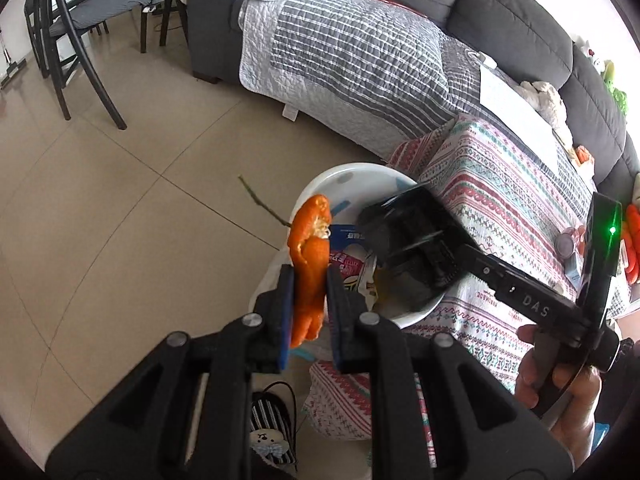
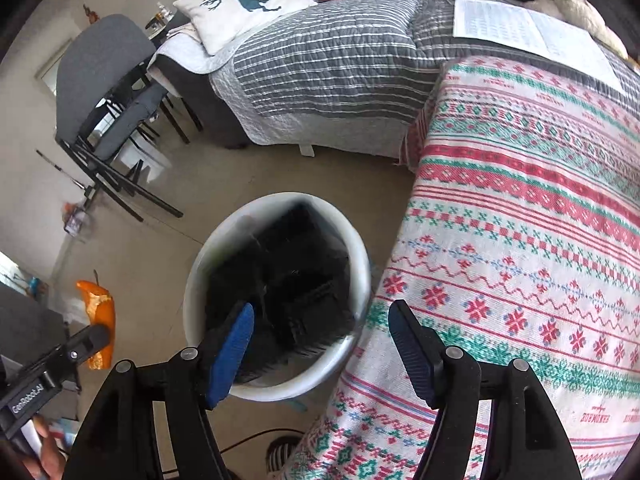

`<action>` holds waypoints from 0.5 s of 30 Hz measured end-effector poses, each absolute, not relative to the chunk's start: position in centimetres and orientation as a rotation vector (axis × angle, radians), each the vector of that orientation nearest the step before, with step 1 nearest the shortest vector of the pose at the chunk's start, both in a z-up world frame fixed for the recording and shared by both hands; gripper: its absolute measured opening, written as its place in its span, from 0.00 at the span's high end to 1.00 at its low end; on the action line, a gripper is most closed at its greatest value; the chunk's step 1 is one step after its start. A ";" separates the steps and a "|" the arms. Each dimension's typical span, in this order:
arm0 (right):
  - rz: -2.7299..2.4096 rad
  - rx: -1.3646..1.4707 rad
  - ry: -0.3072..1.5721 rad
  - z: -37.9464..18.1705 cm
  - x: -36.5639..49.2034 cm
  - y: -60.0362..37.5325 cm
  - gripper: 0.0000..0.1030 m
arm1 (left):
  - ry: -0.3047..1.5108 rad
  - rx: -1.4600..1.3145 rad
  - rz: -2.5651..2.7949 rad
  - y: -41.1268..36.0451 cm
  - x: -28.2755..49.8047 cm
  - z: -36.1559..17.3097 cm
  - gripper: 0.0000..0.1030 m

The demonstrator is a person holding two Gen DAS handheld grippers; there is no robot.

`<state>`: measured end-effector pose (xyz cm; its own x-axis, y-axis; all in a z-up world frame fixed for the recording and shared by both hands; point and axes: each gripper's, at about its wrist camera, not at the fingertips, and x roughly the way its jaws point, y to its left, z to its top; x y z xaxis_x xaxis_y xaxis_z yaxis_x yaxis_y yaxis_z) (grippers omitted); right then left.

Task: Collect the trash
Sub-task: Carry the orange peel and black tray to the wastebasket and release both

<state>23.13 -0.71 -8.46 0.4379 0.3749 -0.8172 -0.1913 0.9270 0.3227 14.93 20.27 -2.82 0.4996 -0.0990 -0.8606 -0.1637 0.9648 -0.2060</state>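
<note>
Left claw [image 1: 308, 312] of mine is clamped on a strip of orange peel [image 1: 308, 264], upright between the pads, beside the white bin [image 2: 360, 256]. Right claw [image 2: 320, 344] stands open and empty above the bin's mouth, where a black plastic tray [image 2: 296, 280] lies. Snack wrappers [image 1: 352, 268] sit inside. Patterned blanket [image 2: 520, 240] borders the bin. Right tool reads "DAS"; left, "GenRobot.AI". Beyond: grey sofa [image 1: 500, 12], chairs [image 1: 80, 8].

Soft, even daylight fills the room, shadows faint. Both fisheye views bend hard at their dark corners. The black tray [image 2: 288, 292] inside the bin [image 2: 360, 248] is motion-blurred.
</note>
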 end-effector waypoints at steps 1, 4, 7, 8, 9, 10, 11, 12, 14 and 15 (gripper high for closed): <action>0.347 0.193 1.062 -8.4 23.1 -1.1 0.30 | 1.052 -0.270 0.038 20.1 15.1 -2.9 0.83; 0.313 0.200 1.048 -7.6 22.6 -2.9 0.30 | 1.061 -0.258 0.030 19.3 15.6 -3.2 0.83; 0.291 0.214 1.038 -6.7 22.1 -4.9 0.29 | 1.074 -0.247 0.013 18.4 16.2 -3.6 0.83; 0.284 0.212 1.032 -6.4 22.0 -5.6 0.29 | 1.085 -0.237 0.006 17.7 16.6 -3.8 0.83; 0.274 0.206 1.025 -6.0 21.7 -6.3 0.29 | 1.093 -0.231 0.001 17.3 16.9 -4.0 0.83; 0.268 0.199 1.021 -5.7 21.6 -6.9 0.28 | 1.106 -0.223 -0.007 16.7 17.3 -4.3 0.83; 0.262 0.189 1.017 -5.4 21.4 -7.6 0.28 | 1.117 -0.217 -0.012 16.2 17.6 -4.6 0.83; 0.256 0.180 1.014 -5.2 21.2 -8.3 0.28 | 1.125 -0.213 -0.014 15.8 17.9 -4.8 0.83; 0.239 0.158 1.005 -4.8 20.8 -9.7 0.28 | 1.136 -0.208 -0.013 15.1 18.3 -5.0 0.83; 0.231 0.154 1.001 -4.5 20.6 -10.3 0.28 | 1.138 -0.208 -0.012 14.8 18.6 -5.1 0.83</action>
<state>20.58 -10.34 -4.55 0.5181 0.2622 -0.8142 -0.1214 0.9648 0.2334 18.63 14.81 -5.11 0.4215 -0.1153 -0.8995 -0.0958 0.9807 -0.1706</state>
